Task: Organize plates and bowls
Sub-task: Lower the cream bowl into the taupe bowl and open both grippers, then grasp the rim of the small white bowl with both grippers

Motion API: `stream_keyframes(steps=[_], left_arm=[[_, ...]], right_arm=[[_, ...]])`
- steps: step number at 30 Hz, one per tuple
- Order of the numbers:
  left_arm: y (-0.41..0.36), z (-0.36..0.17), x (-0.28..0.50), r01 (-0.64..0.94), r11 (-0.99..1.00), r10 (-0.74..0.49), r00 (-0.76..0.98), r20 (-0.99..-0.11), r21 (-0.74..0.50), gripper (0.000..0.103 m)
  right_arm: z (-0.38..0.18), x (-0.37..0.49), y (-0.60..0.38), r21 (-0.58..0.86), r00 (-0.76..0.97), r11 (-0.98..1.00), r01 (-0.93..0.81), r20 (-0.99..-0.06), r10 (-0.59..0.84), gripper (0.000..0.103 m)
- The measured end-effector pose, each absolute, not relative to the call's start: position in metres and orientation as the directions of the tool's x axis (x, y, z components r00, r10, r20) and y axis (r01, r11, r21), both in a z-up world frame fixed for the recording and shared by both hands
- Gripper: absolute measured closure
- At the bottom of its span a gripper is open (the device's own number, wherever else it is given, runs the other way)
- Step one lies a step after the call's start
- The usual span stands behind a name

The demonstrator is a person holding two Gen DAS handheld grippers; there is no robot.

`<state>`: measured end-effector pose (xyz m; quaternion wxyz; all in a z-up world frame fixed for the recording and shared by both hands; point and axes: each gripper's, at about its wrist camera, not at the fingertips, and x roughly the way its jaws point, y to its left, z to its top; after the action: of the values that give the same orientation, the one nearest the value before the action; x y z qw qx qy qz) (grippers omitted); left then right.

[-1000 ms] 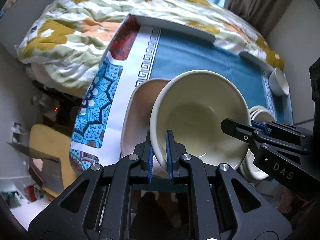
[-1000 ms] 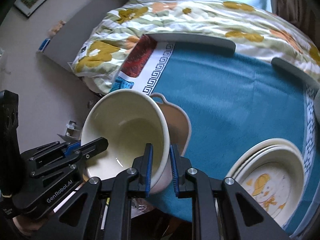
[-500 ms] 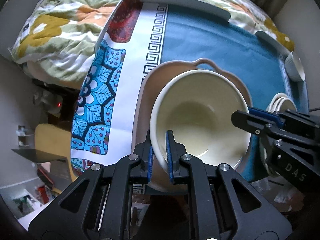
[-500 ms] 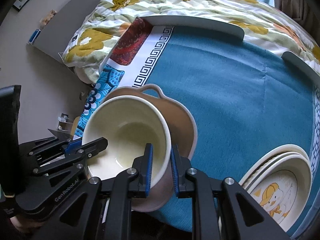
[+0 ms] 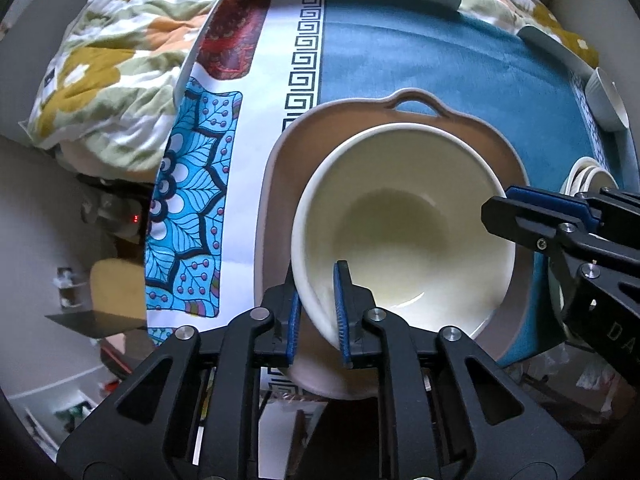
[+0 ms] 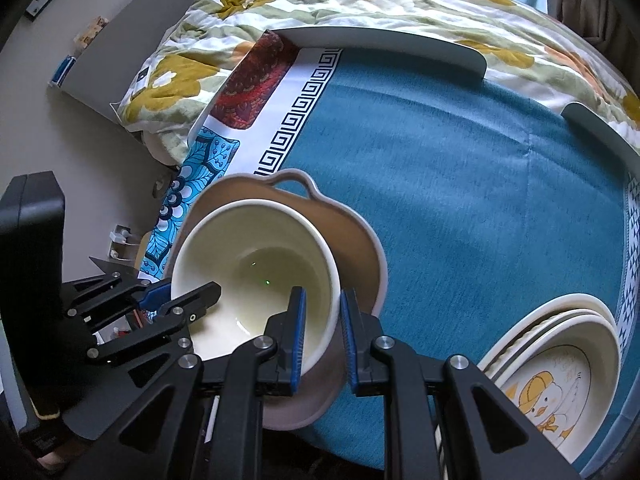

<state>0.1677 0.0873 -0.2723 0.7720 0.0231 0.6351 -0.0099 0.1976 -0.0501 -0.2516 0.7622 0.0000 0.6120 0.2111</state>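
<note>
A cream bowl (image 5: 400,220) (image 6: 248,264) rests nested inside a larger pinkish-brown dish with handles (image 5: 288,168) (image 6: 352,236) on the blue cloth. My left gripper (image 5: 316,276) straddles the bowl's near rim. Its jaws are opening, with the bowl wall still between the pads and touching them. My right gripper (image 6: 322,296) is shut on the opposite rim, one pad inside the bowl and one outside. Each gripper shows in the other's view, the right gripper (image 5: 504,200) at the right and the left gripper (image 6: 188,300) at the left.
A stack of cream plates (image 6: 560,360) (image 5: 588,176), the top one with a duck picture, sits to the right of the dish. A small white bowl (image 5: 604,100) stands at the table's far right. A floral quilt (image 6: 320,4) lies beyond the table.
Both grippers have lowered the cream bowl from above the table down into the pinkish-brown dish. The left jaws now stand slightly wider apart on the rim.
</note>
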Motion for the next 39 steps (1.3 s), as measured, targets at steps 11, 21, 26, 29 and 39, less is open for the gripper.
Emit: stream_keyframes(steps=[11,21,26,29,39], left_arm=[[0.09,-0.247,0.16,0.055,0.998,0.02,0.256,-0.967,0.035,0.081],[0.071,-0.164,0.145,0.13,0.991,-0.078,0.433,-0.898,-0.024,0.081],[0.026,-0.125,0.136,0.229,0.971,-0.178,0.532,-0.828,-0.062,0.01],[-0.007,-0.105,0.132,0.281,0.957,-0.23,0.581,-0.781,-0.073,0.006],[-0.145,-0.087,0.169,0.407,0.903,-0.361,0.546,-0.756,-0.137,0.002]], right_arm=[[-0.24,0.191,-0.056,0.262,0.202,0.916,-0.303,-0.922,0.33,0.087],[-0.168,0.156,-0.104,0.294,0.401,0.925,-0.24,-0.838,0.37,0.087],[-0.135,0.131,-0.153,0.295,0.501,0.942,-0.161,-0.798,0.336,0.087],[-0.121,0.117,-0.195,0.29,0.559,0.952,-0.093,-0.776,0.291,0.063],[-0.1,0.101,-0.344,0.286,0.678,0.956,0.071,-0.717,0.164,0.01]])
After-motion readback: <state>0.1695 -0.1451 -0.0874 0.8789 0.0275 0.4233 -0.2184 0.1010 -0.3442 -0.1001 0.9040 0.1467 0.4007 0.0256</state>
